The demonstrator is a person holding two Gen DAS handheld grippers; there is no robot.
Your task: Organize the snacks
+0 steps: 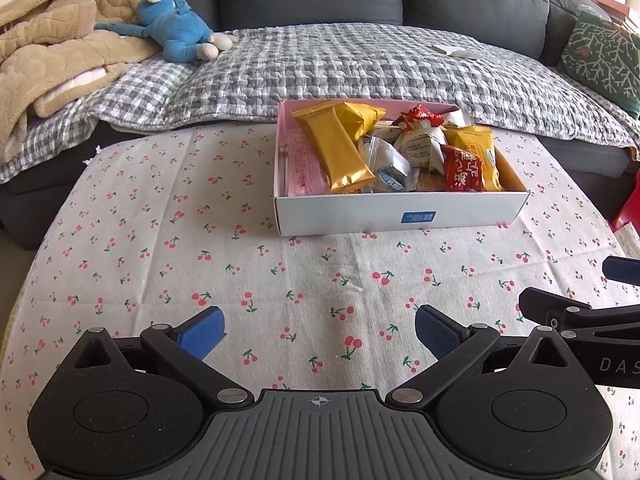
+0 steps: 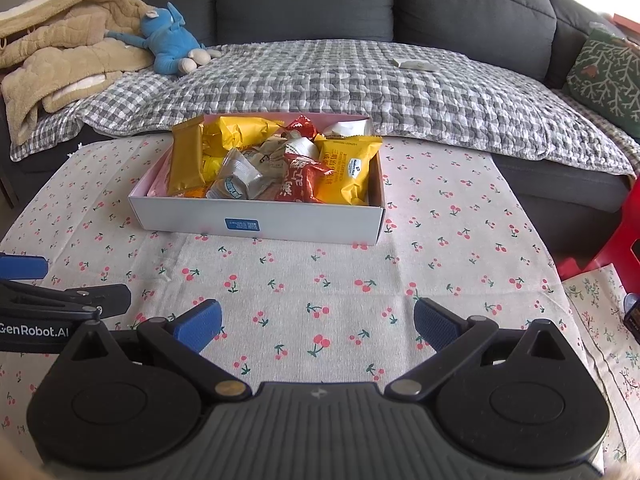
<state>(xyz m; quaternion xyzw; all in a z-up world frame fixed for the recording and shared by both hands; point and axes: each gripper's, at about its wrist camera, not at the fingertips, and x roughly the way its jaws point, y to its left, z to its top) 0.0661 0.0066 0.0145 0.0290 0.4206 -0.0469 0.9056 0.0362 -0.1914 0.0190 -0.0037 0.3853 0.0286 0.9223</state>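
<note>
A white cardboard box (image 1: pixel 400 214) with a pink inside stands on the cherry-print tablecloth (image 1: pixel 280 280), near the table's far edge. It holds several snack packets: a long gold bar (image 1: pixel 334 148), a red packet (image 1: pixel 464 170), yellow packets (image 1: pixel 478 142) and silver ones (image 1: pixel 390 164). My left gripper (image 1: pixel 320 334) is open and empty, well short of the box. The box also shows in the right wrist view (image 2: pixel 256 220), with the gold bar (image 2: pixel 187 158) and a yellow packet (image 2: pixel 348 172). My right gripper (image 2: pixel 318 324) is open and empty, in front of the box.
A grey sofa with a checked quilt (image 1: pixel 360 68) runs behind the table. A blue plush toy (image 1: pixel 176 32) and a beige blanket (image 1: pixel 52 52) lie at its left, a green cushion (image 2: pixel 608 72) at its right. A red stool (image 2: pixel 616 236) stands beside the table's right edge.
</note>
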